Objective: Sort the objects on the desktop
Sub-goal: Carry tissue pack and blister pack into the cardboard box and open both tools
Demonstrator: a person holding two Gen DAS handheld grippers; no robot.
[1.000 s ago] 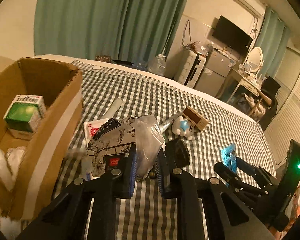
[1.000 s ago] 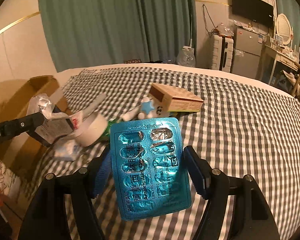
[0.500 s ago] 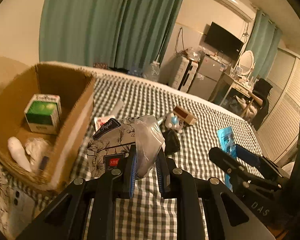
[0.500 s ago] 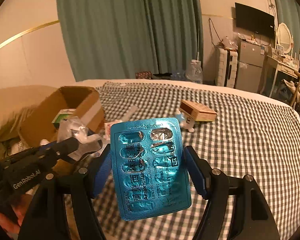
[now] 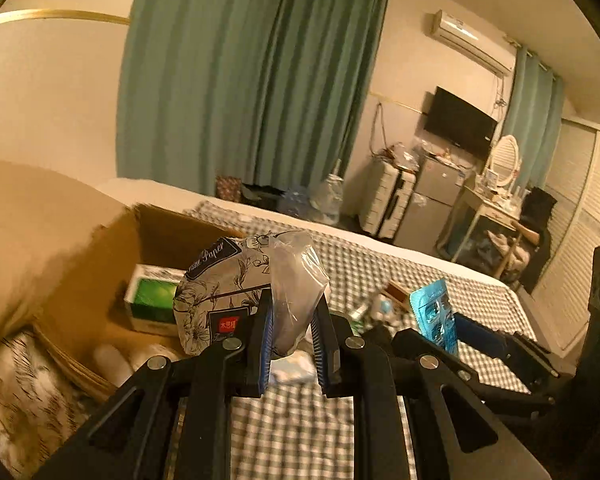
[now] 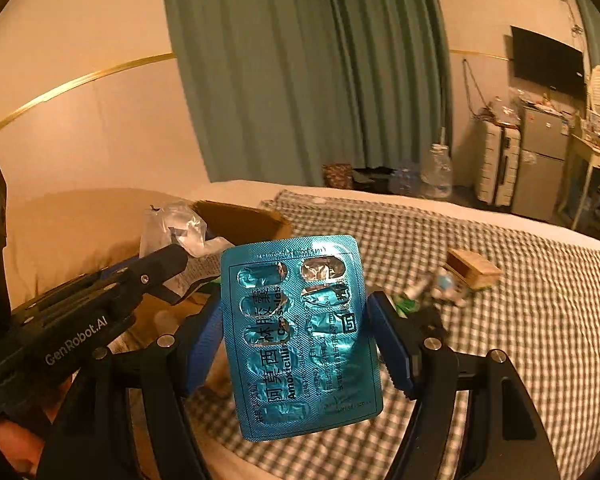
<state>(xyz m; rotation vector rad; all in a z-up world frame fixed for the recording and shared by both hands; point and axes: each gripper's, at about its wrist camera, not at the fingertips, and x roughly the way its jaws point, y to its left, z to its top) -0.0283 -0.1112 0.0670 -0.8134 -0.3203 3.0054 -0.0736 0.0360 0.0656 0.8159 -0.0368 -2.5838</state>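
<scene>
- The cardboard box sits at the far left, open-topped, with a green carton already inside; it lies ahead and to the left of both grippers.
- The left gripper has its jaws pressed nearly together on the clear wrapper of a tissue pack, which hangs out to the left, over the box's near edge.
- The left is the gripper nearer the box, so it looks placed to drop first.
- The right gripper pinches a blue blister pack by its side edges, long axis upright, above the checked cloth and right of the box.
</scene>
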